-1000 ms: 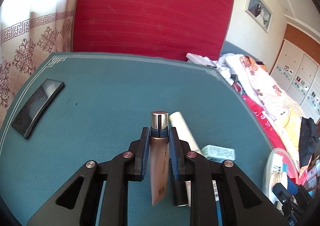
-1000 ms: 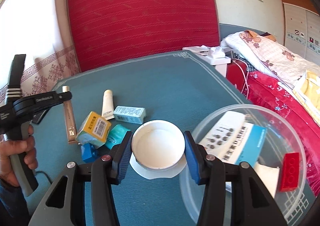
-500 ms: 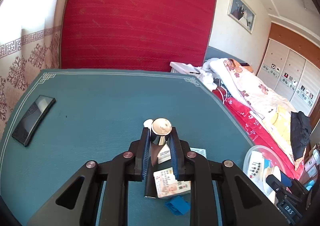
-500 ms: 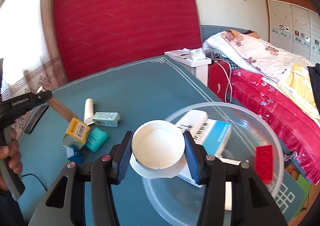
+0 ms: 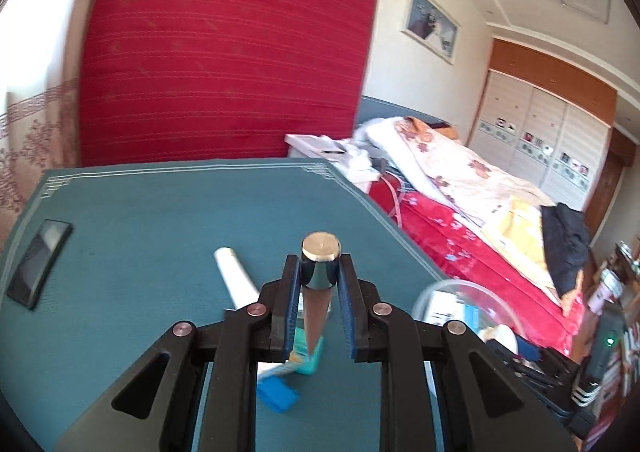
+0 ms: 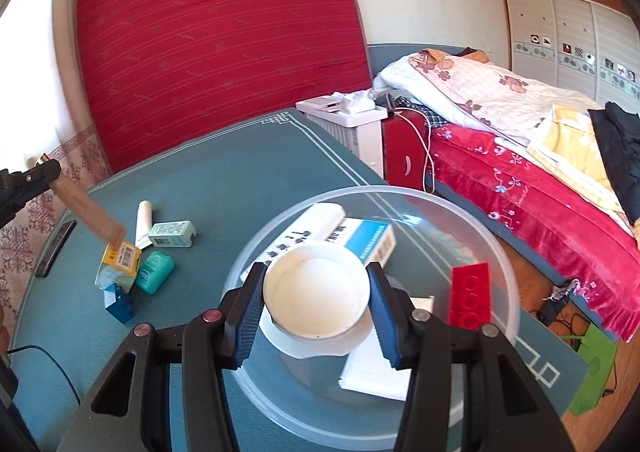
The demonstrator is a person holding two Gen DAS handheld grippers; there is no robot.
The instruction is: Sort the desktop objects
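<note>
- On the teal worktop point(image 6: 248, 172) sits a clear plastic bowl point(image 6: 496, 236), the landmark for everything else.
- Inside the bowl lie a white remote point(image 6: 316, 220), a blue-and-white box point(image 6: 372, 236) and a red toy brick point(image 6: 470, 292).
- Over the bowl's near side, the right gripper point(image 6: 316, 294) is closed around a round white tub point(image 6: 316, 298).
- Left of the bowl, small boxes, a white tube point(image 6: 143, 222) and a green container point(image 6: 155, 271) lie clustered.
- Farther left, above that cluster, the left gripper point(image 5: 320, 276) clamps a tan cosmetic tube point(image 6: 86, 210) by its metal-capped end.
</note>
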